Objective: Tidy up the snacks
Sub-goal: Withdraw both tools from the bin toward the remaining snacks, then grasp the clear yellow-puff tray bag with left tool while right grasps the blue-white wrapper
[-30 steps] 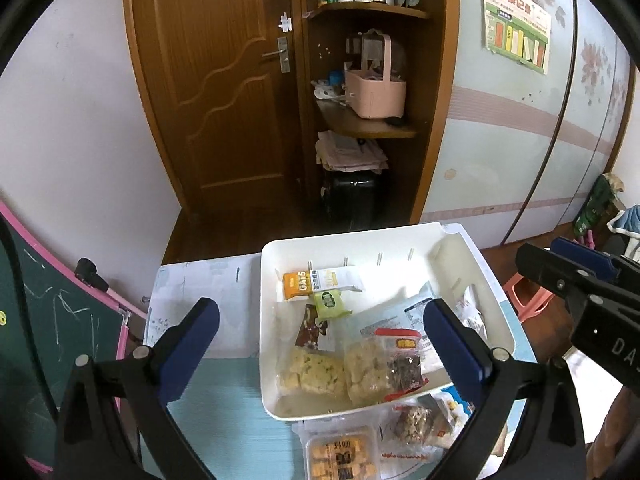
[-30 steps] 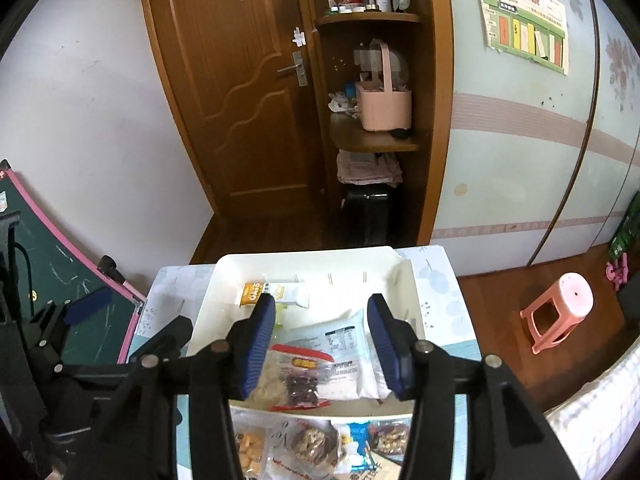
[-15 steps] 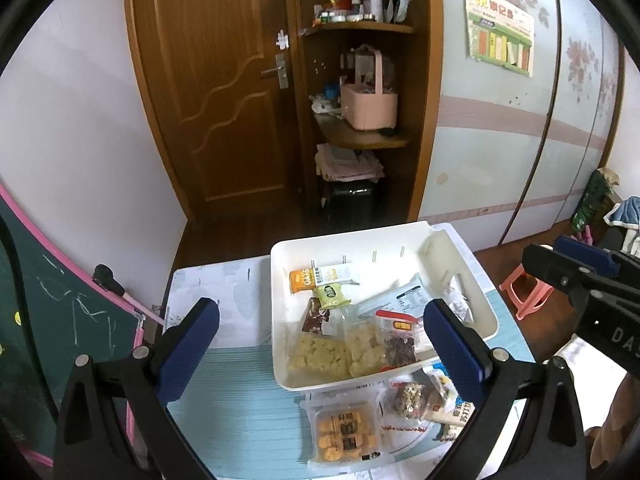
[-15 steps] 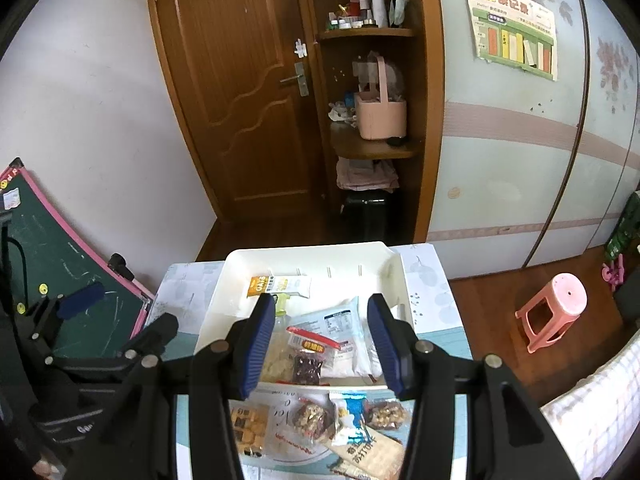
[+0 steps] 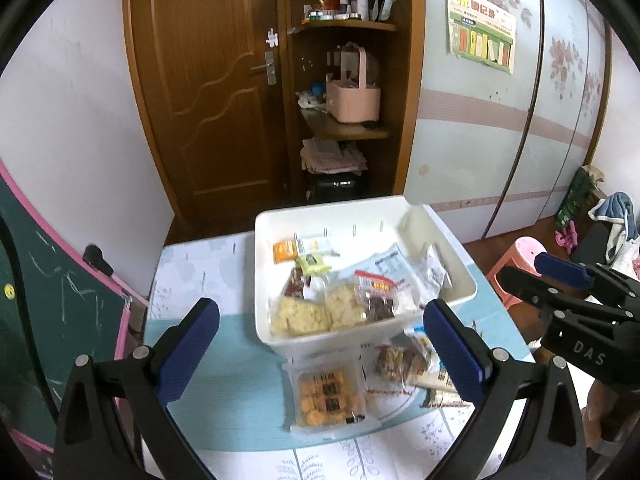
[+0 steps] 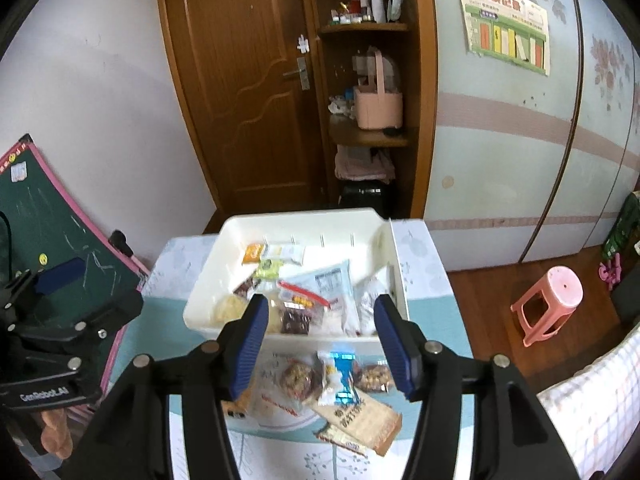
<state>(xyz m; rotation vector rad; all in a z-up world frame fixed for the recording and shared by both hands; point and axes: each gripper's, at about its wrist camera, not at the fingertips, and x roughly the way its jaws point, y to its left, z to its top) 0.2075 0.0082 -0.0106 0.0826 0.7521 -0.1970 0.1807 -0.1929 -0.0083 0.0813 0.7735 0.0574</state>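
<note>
A white bin (image 5: 264,240) (image 6: 208,280) on the table holds several snack packets. More snacks lie on the table in front of it: a clear pack of orange biscuits (image 5: 330,396), a nut pack (image 5: 394,362) (image 6: 296,378), a blue-and-white packet (image 6: 340,376) and a tan wrapped bar (image 6: 360,420). My left gripper (image 5: 320,352) is open and empty, above the table in front of the bin. My right gripper (image 6: 320,344) is open and empty, above the loose snacks.
The table has a teal and white patterned cloth (image 5: 208,280). A green chalkboard (image 5: 44,280) leans at the left. A pink stool (image 6: 552,300) stands on the floor at the right. A brown door (image 5: 208,80) and corner shelves (image 5: 344,128) are behind.
Both grippers have pulled back and up from the bin, so more of the table and the loose snacks in front of the bin show. Both stay open and empty.
</note>
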